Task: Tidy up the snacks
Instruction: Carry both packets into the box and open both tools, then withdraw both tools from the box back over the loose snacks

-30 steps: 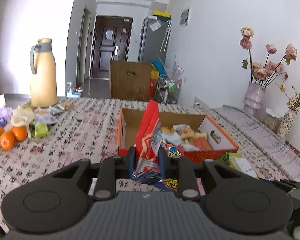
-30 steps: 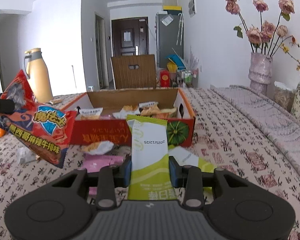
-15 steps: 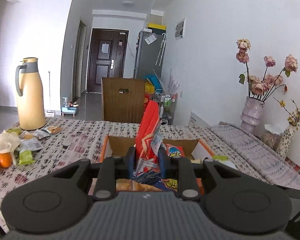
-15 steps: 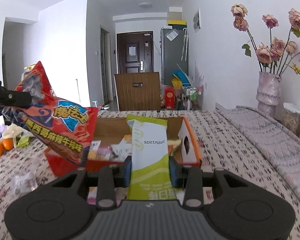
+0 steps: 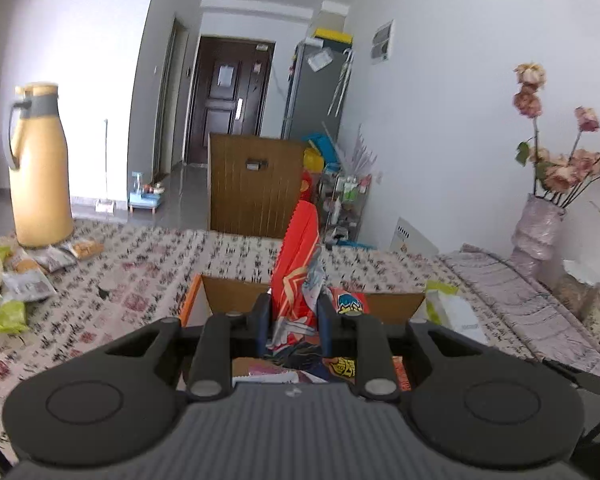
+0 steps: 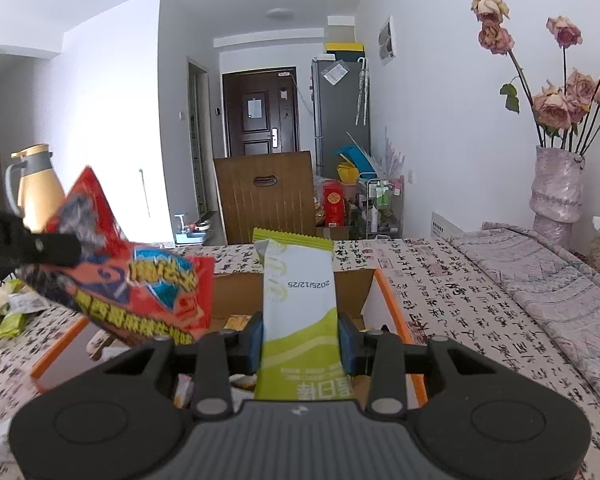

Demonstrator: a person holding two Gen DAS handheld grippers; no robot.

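The left gripper (image 5: 292, 322) is clamped on a red chip bag (image 5: 298, 264), held edge-on with its long axis running up and away from the fingers. The right gripper (image 6: 300, 336) is clamped on a green-and-white snack sachet (image 6: 298, 300), long axis upright, printed date facing the camera. Both packets hang in the air directly above the near edge of the open cardboard snack box (image 6: 392, 312), which rests on the table (image 6: 460, 292) covered in a calligraphy-print cloth. From the right wrist view, the chip bag sits to the left of the sachet, over the box's left half; the sachet is over the middle. The box interior lies below and just ahead of both grippers, so each load appears to need only a short lowering. Neither gripper is clearly nearer. Loose snack packets (image 5: 24, 288) lie at the table's left edge, near a yellow thermos jug (image 5: 40, 176). A vase of dried roses (image 6: 556, 184) stands at the far right edge.
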